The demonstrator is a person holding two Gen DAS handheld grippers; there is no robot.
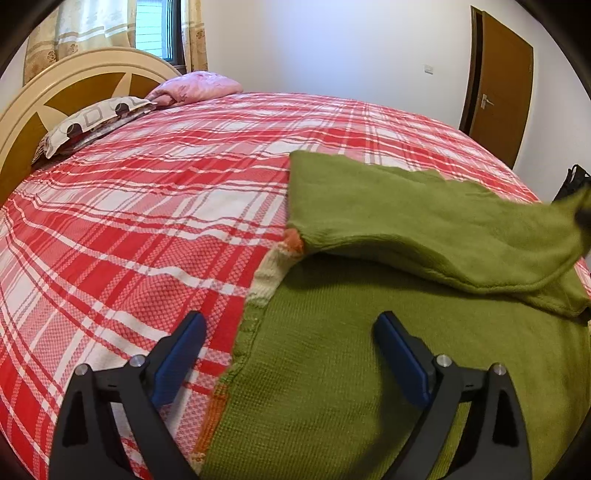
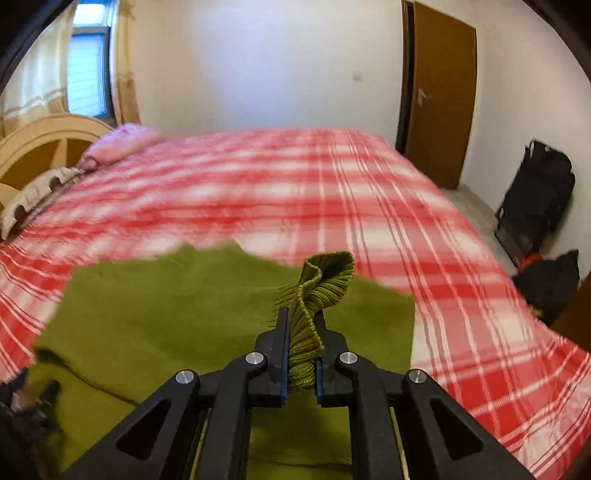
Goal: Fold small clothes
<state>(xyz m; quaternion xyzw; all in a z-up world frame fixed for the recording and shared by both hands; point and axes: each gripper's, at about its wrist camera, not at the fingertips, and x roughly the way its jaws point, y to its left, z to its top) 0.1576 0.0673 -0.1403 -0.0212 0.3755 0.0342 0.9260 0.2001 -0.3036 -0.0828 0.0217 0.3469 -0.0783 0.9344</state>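
- While its two black fingers pinch together, the right gripper (image 2: 302, 325) clamps a bunched ribbed cuff (image 2: 321, 280) of the green knitted sweater (image 2: 166, 306); the cuff sticks up past the fingertips in a folded curl.
- From that grip the sleeve (image 1: 424, 236) is lifted off the bed and drawn across the garment, a raised flap with a shadowed gap under it.
- Over on the other side, the left gripper (image 1: 290, 325) hangs with its blue-padded fingers (image 1: 179, 358) spread wide and nothing between them; one finger sits above the bedspread, the other above the sweater's body.
- Between those fingers runs the sweater's left edge, trimmed with a cream and orange knitted band (image 1: 275, 266).
- Most of the sweater lies flat on a red and white plaid bedspread (image 1: 147, 206), near the edge of the bed closest to both cameras.
- Farther up the bed, a patterned pillow (image 1: 92, 122) and a pink folded quilt (image 1: 199, 86) rest against a cream and brown headboard (image 1: 48, 96).
- Behind the headboard hangs a pale curtain (image 1: 88, 29) beside a window (image 1: 155, 29).
- On the far white wall stands a brown door (image 2: 441, 92), and black bags (image 2: 535, 199) sit on the floor beside the bed; the right wrist view is blurred.
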